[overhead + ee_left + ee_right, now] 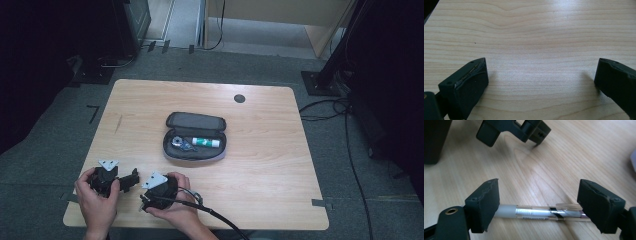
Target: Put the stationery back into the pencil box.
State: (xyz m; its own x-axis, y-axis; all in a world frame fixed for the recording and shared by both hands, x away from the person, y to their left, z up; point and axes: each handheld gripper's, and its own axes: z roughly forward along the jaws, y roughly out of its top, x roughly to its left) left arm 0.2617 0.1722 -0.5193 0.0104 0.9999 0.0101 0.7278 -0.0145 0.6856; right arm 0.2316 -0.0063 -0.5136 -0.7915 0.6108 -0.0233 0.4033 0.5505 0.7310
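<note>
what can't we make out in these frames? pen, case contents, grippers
- Pen, right gripper view: both ends hidden behind the open right gripper jaws; print too small to read.
- Pencil case, high view: white tube label and the metal item beside it too small to identify.
- Left gripper, left gripper view: jaws cut off by bottom and right edges.

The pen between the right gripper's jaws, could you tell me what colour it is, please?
The pen is clear and silvery with a white grip and a black band, best seen in the right gripper view.
</note>
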